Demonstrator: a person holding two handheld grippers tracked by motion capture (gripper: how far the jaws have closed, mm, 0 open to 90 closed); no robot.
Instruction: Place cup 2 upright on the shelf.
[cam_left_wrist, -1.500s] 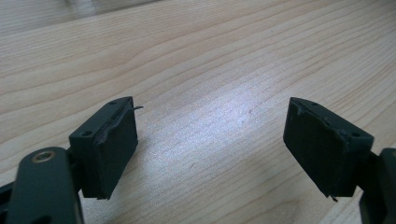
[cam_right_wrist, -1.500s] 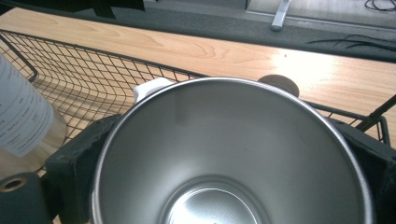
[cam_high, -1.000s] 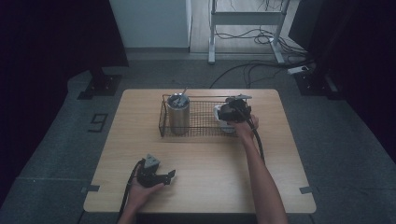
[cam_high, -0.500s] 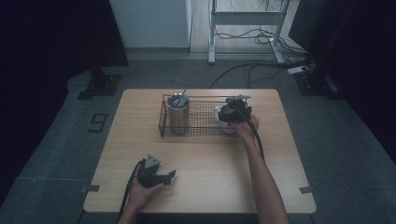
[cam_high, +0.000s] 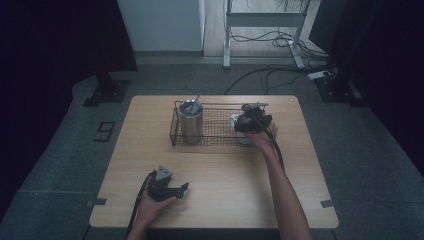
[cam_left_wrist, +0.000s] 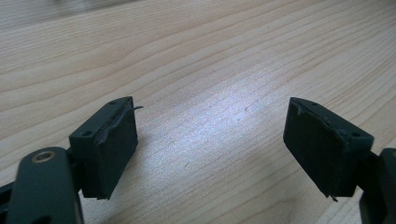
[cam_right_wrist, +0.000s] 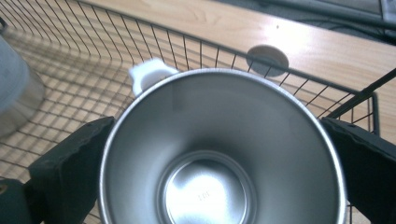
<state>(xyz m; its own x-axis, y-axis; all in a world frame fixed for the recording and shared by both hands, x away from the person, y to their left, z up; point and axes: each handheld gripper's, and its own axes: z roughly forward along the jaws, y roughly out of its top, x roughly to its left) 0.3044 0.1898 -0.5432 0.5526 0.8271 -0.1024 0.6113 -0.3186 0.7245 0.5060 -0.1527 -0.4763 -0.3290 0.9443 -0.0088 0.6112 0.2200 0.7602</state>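
A steel cup (cam_right_wrist: 210, 186) with a white handle (cam_right_wrist: 149, 74) stands upright at the right end of a wire basket (cam_high: 220, 104) on the wooden table. My right gripper (cam_high: 248, 125) hangs over it. Its jaws have just been opening and now stand open on either side of the cup's rim, with the cup between them. My left gripper (cam_high: 181, 189) rests low over the table's front left part. In the left gripper view its jaws (cam_left_wrist: 210, 144) are wide apart over bare wood, nothing between them.
A tall metal canister (cam_high: 190, 120) with a utensil in it stands at the basket's left end. A round hole (cam_right_wrist: 267, 58) in the tabletop lies just beyond the basket's far rim. Bare table (cam_high: 225, 170) stretches between basket and front edge.
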